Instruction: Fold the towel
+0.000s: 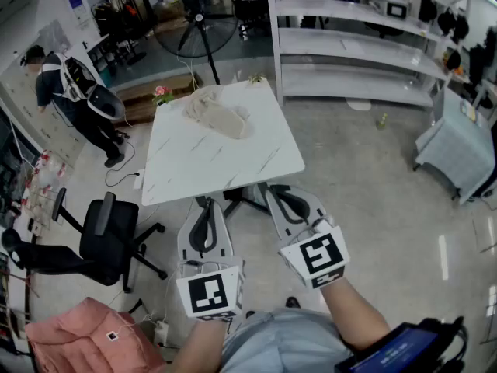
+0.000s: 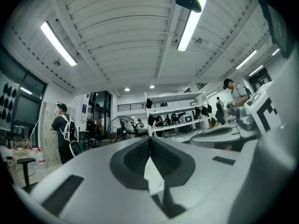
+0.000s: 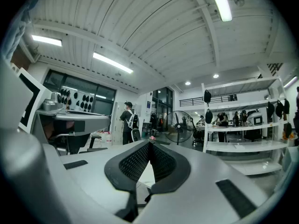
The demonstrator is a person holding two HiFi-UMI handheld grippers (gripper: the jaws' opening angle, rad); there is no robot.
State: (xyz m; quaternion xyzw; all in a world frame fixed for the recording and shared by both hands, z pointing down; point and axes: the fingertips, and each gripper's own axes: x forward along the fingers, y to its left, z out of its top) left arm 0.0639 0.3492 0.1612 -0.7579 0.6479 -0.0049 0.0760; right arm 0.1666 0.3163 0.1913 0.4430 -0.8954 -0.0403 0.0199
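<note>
Both closed and empty, our left gripper [image 1: 205,202] and right gripper [image 1: 273,189] hung short of the white marbled table [image 1: 233,169], whose far end bore the crumpled beige cloth towel [image 1: 219,113]. We judged that pinching bunched layers, not corners, would skew the fold.

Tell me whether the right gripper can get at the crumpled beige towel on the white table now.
Probably not yet. The right gripper, jaws shut, is held by the near edge of the white table, and the crumpled beige towel lies at its far end. Nothing on the top blocks the way.
</note>
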